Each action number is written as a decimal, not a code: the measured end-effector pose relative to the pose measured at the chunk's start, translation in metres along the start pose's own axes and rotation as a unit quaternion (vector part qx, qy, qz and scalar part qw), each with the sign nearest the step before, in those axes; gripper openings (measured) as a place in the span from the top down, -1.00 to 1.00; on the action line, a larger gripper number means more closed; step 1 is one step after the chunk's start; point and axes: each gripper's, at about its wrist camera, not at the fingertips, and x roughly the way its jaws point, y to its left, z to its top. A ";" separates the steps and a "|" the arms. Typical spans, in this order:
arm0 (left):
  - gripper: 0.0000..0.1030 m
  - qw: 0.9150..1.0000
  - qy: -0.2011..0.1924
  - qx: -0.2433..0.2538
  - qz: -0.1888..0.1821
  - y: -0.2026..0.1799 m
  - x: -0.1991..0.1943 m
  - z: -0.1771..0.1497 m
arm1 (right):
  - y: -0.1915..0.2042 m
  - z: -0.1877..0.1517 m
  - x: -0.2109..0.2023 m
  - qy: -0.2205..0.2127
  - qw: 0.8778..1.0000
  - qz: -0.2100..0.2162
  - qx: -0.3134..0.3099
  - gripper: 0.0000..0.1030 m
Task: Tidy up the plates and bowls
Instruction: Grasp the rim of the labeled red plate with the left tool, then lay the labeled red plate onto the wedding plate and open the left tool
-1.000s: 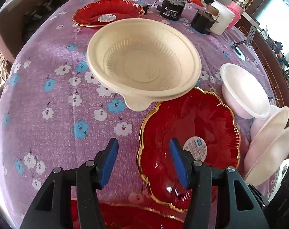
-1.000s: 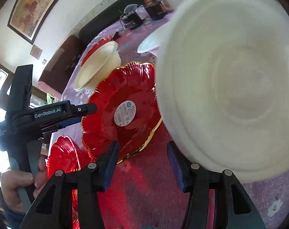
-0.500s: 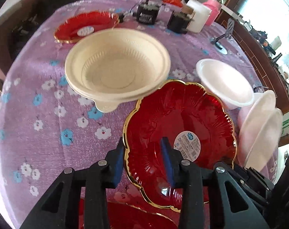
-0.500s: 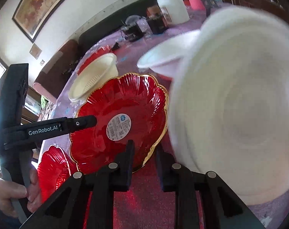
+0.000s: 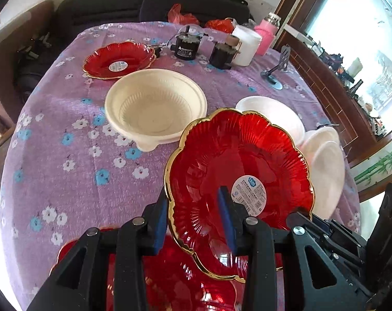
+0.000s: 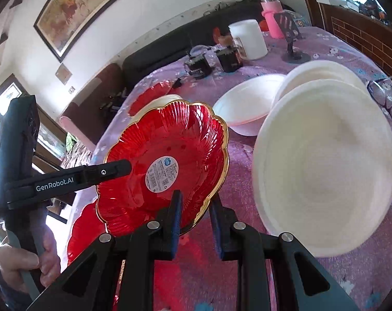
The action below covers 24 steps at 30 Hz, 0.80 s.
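Observation:
A red flower-shaped plate [image 5: 237,160] with a gold rim hangs tilted above the purple floral tablecloth [image 5: 66,160]. My left gripper [image 5: 193,220] is shut on its near-left rim. My right gripper [image 6: 196,213] is shut on the same red plate [image 6: 170,142] at its near-right rim. A second red plate [image 5: 175,282] lies on the table under it, and a third red plate [image 5: 119,61] sits at the far left. A cream bowl [image 5: 155,108] stands mid-table. One white foam bowl [image 5: 271,111] stands behind the held plate, with stacked white foam bowls [image 6: 325,165] tilted at the right.
Two black devices [image 5: 185,48], a white container [image 5: 245,45], a pink bottle [image 5: 267,36] and a small metal stand [image 5: 276,72] line the far edge of the table. A dark sofa [image 5: 144,5] stands behind. A hand [image 6: 27,261] holds the left gripper's handle.
Both grippers have shut on the red plate's rim, one on each side. The plate has risen off the table and now tilts. Both views have lifted and pulled back.

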 end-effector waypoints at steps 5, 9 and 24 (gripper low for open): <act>0.31 1.000 -0.020 -0.003 -0.004 0.008 -0.021 -0.018 | 0.016 -0.008 -0.012 -0.003 1.000 0.017 -0.017 0.55; 0.31 0.999 -0.028 -0.016 -0.012 0.022 -0.035 -0.034 | 0.027 -0.018 -0.015 0.004 0.999 0.033 -0.027 0.55; 0.30 0.997 -0.035 -0.069 -0.003 0.085 -0.068 -0.131 | 0.077 -0.068 0.003 0.070 0.990 0.086 -0.086 0.55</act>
